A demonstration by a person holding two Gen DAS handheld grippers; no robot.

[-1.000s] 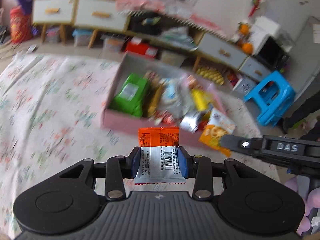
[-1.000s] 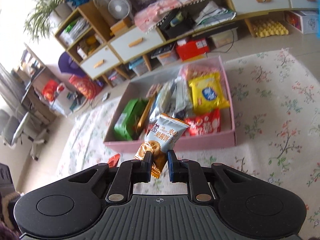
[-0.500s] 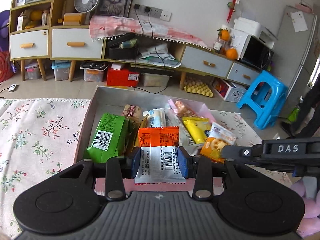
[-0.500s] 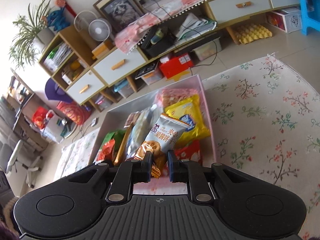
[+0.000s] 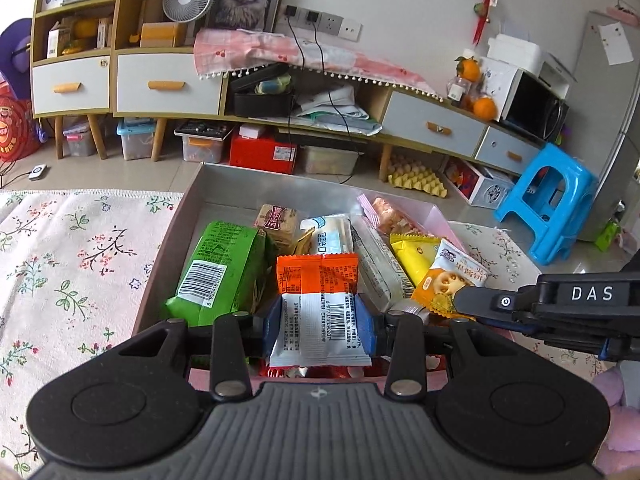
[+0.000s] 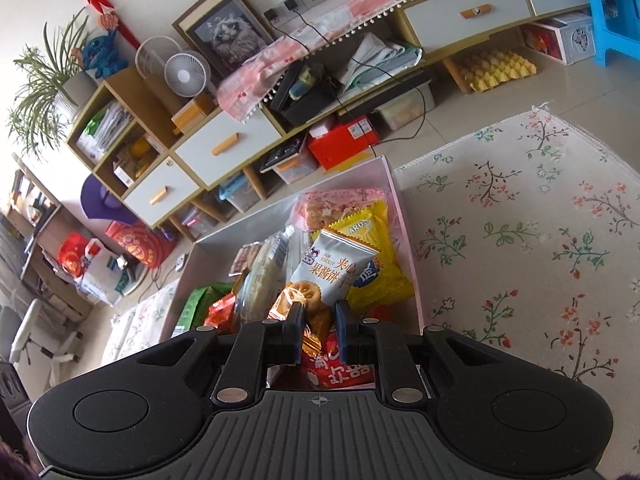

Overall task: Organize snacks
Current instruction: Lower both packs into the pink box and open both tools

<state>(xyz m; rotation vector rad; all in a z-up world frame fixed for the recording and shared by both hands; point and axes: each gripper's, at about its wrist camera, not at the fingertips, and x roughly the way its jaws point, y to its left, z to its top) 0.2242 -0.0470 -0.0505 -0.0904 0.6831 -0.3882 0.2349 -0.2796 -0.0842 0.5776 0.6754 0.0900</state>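
Packet w/ orange top and white barcode half (image 5: pixel 320 308) stands upright in my left gripper (image 5: pixel 319 330), long axis running away from me, orange end far; pads clamp its lower sides, narrow gap. Jam biscuit pouch (image 6: pixel 332 272) sits in my right gripper (image 6: pixel 318 330), nearly shut on its bottom corner, long axis leaning up and right. Both hang over the near end of the pink box (image 5: pixel 192 204), above the other snacks.

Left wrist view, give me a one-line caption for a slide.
Left gripper holds an orange-and-white snack packet over the snack-filled pink box; the right gripper brings a biscuit packet alongside.
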